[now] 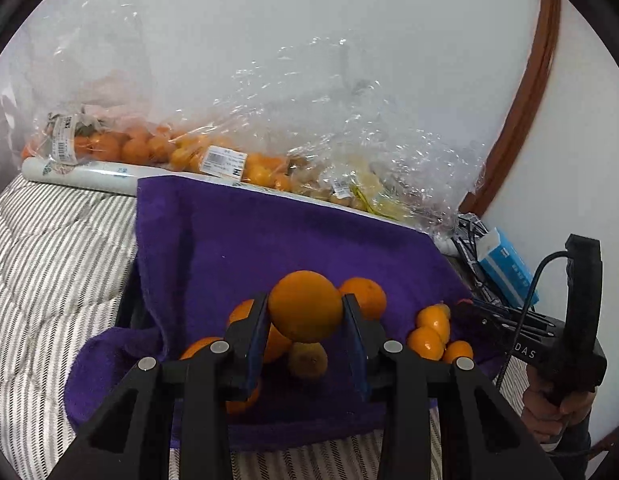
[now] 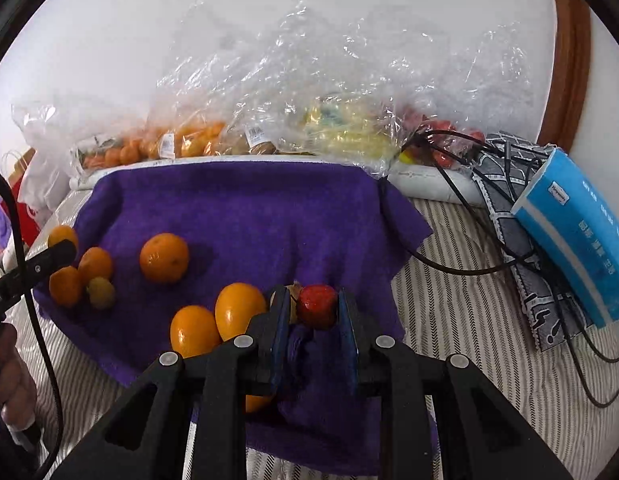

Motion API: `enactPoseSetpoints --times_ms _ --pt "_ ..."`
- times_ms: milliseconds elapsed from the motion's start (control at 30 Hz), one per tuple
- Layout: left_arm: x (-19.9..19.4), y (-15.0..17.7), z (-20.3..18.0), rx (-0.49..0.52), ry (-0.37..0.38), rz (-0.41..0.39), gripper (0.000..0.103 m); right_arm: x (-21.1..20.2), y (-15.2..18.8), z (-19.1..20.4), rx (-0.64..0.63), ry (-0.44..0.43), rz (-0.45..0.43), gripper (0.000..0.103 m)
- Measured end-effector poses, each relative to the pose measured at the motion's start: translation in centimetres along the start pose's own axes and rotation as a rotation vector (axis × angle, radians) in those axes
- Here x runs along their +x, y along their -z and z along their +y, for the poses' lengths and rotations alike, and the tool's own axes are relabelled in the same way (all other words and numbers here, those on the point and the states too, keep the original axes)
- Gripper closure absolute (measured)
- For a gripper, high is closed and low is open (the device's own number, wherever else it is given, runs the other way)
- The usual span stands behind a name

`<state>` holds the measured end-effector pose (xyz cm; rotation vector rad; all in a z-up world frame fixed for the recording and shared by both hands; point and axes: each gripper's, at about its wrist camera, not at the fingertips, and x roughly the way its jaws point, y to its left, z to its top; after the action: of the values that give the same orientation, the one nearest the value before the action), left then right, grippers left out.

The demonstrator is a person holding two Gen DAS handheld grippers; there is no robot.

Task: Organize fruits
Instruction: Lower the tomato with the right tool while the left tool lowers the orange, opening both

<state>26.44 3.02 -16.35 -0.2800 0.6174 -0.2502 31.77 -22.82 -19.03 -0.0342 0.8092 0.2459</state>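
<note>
A purple towel (image 1: 277,236) lies on a striped bed, also in the right wrist view (image 2: 245,208). My left gripper (image 1: 305,312) is shut on a large orange (image 1: 305,305), held above the towel. Below it lie more oranges (image 1: 363,296) and a small greenish-brown fruit (image 1: 308,359). Small glossy oranges (image 1: 427,342) lie to the right. My right gripper (image 2: 314,308) is shut on a small red fruit (image 2: 317,305) just above the towel. Two glossy oranges (image 2: 239,310) lie left of it. A big orange (image 2: 164,257) and a cluster of small ones (image 2: 81,276) lie farther left.
Clear plastic bags of oranges and other fruit (image 1: 157,148) (image 2: 333,128) lie along the white wall behind the towel. A blue box (image 2: 581,236) and black cables (image 2: 469,268) lie on the bed to the right. A white roll (image 1: 81,176) lies beside the bags.
</note>
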Motion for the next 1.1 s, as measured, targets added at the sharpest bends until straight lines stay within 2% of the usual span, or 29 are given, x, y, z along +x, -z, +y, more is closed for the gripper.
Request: enactPoseSetpoints --times_ms 67,133,167,500,867,1100 --pt "0.1 0.2 -0.3 0.007 0.017 0.003 0.069 -0.4 -0.1 -0.1 0.006 -0.009 0.002 0.071" --pt "0.5 0.3 -0.5 0.007 0.054 0.017 0.069 -1.0 -0.4 -0.2 0.021 -0.029 -0.011 0.06" --pt "0.7 0.4 -0.7 0.01 0.076 0.027 0.069 -1.2 -0.5 -0.2 0.024 -0.033 -0.015 0.058" --pt "2.0 1.2 -2.1 0.073 0.127 0.12 0.069 -2.7 -0.7 0.9 0.01 -0.035 -0.049 0.055" --pt "1.9 1.4 -2.3 0.096 0.109 0.111 0.069 -2.5 -0.7 0.4 0.039 -0.047 -0.038 0.054" --pt "1.7 1.5 -2.8 0.128 0.103 0.107 0.059 -2.2 -0.7 1.0 0.034 -0.052 -0.034 0.051"
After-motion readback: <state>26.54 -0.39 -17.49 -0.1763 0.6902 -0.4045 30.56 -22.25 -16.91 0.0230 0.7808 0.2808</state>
